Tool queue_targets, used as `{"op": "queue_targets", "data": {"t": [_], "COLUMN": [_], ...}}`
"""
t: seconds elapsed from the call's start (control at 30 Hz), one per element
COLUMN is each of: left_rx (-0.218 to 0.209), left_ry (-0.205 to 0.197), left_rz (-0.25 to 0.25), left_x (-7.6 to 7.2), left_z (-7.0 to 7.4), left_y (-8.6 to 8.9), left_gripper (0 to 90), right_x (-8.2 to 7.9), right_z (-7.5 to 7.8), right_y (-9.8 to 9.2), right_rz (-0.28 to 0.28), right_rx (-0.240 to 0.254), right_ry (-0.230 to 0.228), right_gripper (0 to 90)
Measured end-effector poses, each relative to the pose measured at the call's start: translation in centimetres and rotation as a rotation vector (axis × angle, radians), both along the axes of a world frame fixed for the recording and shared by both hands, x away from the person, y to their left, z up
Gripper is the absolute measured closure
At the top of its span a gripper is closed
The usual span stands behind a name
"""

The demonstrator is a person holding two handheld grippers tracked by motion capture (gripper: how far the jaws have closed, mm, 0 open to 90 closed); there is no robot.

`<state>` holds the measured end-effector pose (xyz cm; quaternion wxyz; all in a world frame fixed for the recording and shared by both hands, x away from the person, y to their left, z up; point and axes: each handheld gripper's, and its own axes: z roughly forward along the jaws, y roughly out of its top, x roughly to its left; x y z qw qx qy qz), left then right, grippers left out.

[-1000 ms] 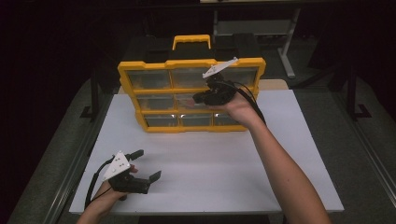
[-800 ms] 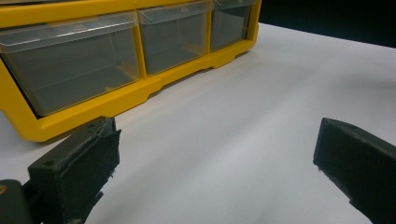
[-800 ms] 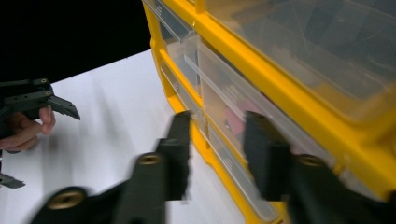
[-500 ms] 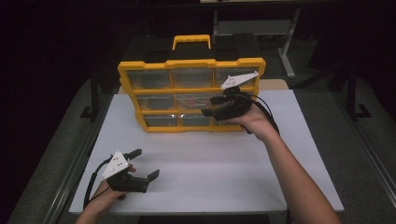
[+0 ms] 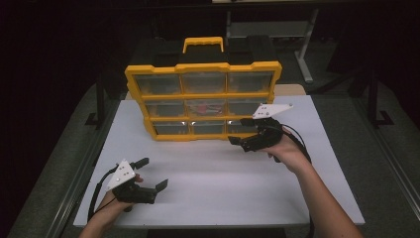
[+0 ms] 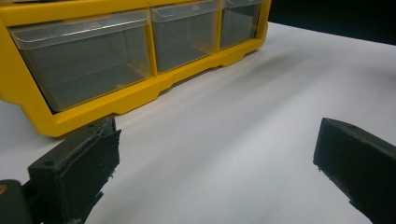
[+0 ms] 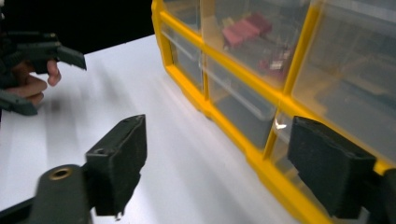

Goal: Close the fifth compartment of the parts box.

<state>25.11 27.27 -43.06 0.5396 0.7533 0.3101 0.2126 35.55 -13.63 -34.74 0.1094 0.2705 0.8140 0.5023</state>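
Standing upright, yellow drawer organizer (image 5: 203, 101), clear bins, red parts inside middle bin.

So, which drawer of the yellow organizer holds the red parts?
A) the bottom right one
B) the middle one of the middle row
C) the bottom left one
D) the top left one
B: in the high view the red parts lie behind the clear front of the centre drawer of the yellow organizer.
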Motion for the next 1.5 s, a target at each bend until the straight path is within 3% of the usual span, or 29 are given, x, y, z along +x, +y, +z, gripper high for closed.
{"op": "queue_targets", "data": {"t": [0.33,0.47,0.7,1.17,1.5], "left_rx": [0.004,0.020,0.011,0.017,0.021], "left_ry": [-0.003,0.001,-0.001,0.000,0.002], "left_rz": [0.009,0.007,0.007,-0.003,-0.008], "left_x": [0.1,0.1,0.0,0.0,0.0], "left_z": [0.0,0.2,0.2,0.0,-0.1], "left_y": [0.0,0.2,0.1,-0.1,-0.2], "left_gripper": [0.3,0.3,0.3,0.2,0.2], "right_x": [-3.0,-4.1,-6.0,-8.9,-9.4], "right_z": [-3.0,-3.8,-5.3,-7.7,-8.3], "right_y": [-1.8,-2.6,-4.3,-7.6,-8.7], "right_rz": [-0.033,-0.043,-0.070,-0.147,-0.182], "right_rx": [0.005,0.024,0.073,0.036,0.034], "right_ry": [-0.025,-0.025,-0.014,-0.005,-0.015], "right_gripper": [13.1,12.3,9.5,6.9,6.3]}}
